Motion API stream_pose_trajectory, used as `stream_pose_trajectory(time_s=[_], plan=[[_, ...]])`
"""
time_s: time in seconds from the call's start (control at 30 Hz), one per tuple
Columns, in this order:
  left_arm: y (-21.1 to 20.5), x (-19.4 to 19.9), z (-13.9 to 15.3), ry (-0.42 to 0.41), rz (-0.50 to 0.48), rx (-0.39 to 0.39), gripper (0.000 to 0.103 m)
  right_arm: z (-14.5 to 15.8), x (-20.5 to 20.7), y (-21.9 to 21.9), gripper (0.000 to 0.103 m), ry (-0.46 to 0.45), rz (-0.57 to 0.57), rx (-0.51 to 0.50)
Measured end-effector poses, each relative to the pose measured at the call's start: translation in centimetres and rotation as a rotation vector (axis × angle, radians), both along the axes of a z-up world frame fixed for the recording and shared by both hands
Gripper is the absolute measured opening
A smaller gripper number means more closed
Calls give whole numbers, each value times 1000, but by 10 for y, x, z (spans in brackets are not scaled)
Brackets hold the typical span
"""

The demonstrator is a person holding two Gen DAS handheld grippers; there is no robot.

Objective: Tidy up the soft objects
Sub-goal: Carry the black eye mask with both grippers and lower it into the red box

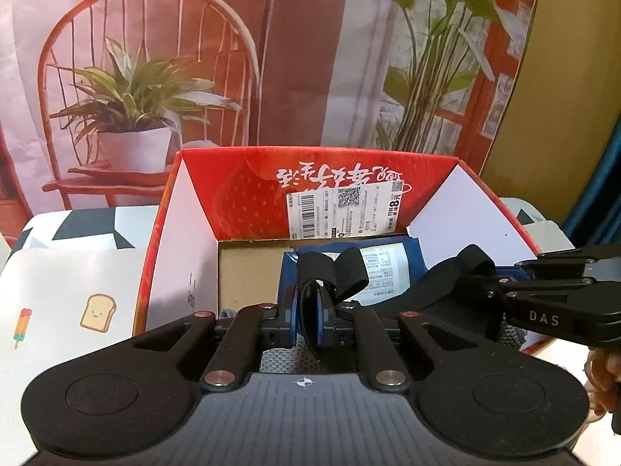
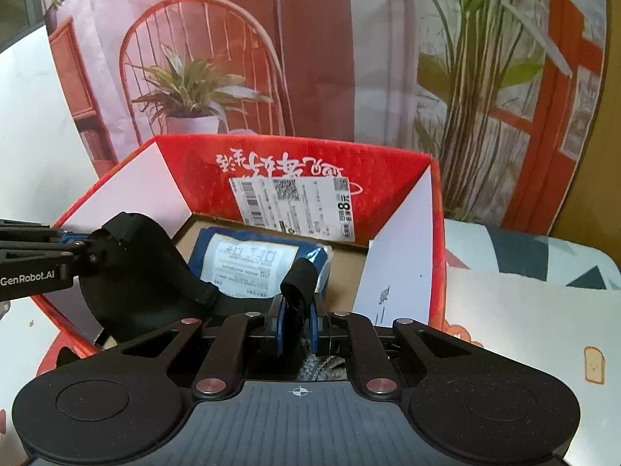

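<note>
A black soft cloth item with straps hangs between both grippers over a red cardboard box. My left gripper is shut on one black strap end. My right gripper is shut on the other strap end. The wide black part sags between them. The right gripper also shows at the right of the left wrist view, and the left gripper at the left of the right wrist view. A blue packet with a white label lies in the box.
A grey knitted cloth lies under the grippers at the box's near side. The box stands on a tablecloth with toast and ice-lolly prints. A printed backdrop of a chair and plants stands behind.
</note>
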State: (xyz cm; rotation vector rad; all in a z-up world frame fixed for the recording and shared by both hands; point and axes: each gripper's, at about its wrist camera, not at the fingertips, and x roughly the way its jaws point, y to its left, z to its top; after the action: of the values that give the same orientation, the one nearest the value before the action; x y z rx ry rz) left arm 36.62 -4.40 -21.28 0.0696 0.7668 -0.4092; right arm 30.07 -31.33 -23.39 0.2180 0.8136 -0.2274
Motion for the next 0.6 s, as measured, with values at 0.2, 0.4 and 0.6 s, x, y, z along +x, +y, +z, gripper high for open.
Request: stream_pose_trajectory(time_s=[0.2,0.4,0.6], plan=[[7,-4,8,-12,6,-17,25,-2,-4,3,12,13,-6,-6],[20,-19,28,-57,18,-65,53,11,-16,8,30,-27,-28,-61],[32,-46,42,-56,16,-93,53,34,-41,16,44,-109,-33,-86]])
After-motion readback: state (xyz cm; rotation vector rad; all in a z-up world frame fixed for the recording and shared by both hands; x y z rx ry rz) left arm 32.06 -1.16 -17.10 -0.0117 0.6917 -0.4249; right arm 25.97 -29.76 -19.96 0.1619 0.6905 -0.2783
